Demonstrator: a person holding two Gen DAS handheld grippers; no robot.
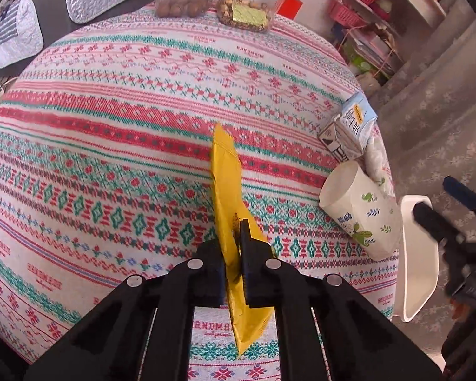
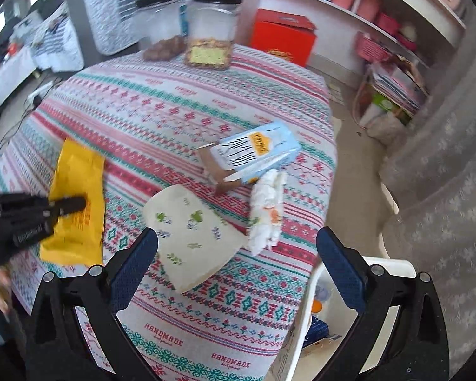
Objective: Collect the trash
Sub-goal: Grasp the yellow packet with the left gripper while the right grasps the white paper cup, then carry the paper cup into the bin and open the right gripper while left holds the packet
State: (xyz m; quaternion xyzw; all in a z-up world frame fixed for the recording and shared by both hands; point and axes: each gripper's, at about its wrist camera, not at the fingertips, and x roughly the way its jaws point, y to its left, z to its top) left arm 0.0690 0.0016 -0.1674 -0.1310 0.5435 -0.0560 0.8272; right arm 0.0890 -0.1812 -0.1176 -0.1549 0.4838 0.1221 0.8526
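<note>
My left gripper (image 1: 234, 254) is shut on a yellow wrapper (image 1: 228, 190) and holds it edge-on above the patterned tablecloth (image 1: 111, 127). The right wrist view shows the wrapper (image 2: 76, 197) with the left gripper (image 2: 76, 204) on it. My right gripper (image 2: 238, 263) is open and empty above a flattened paper cup (image 2: 193, 235). The cup (image 1: 361, 212) lies at the table's right edge beside a crumpled tissue (image 2: 266, 212) and a blue milk carton (image 2: 254, 155). A white bin (image 2: 327, 317) with some trash inside stands below the table's right edge.
Two clear jars (image 2: 212, 22) with nuts and snacks stand at the table's far edge. A red box (image 2: 282, 38) and shelves with pink baskets (image 2: 371, 47) are behind. A grey curtain (image 2: 444, 174) hangs at the right. The bin (image 1: 419, 254) also shows in the left wrist view.
</note>
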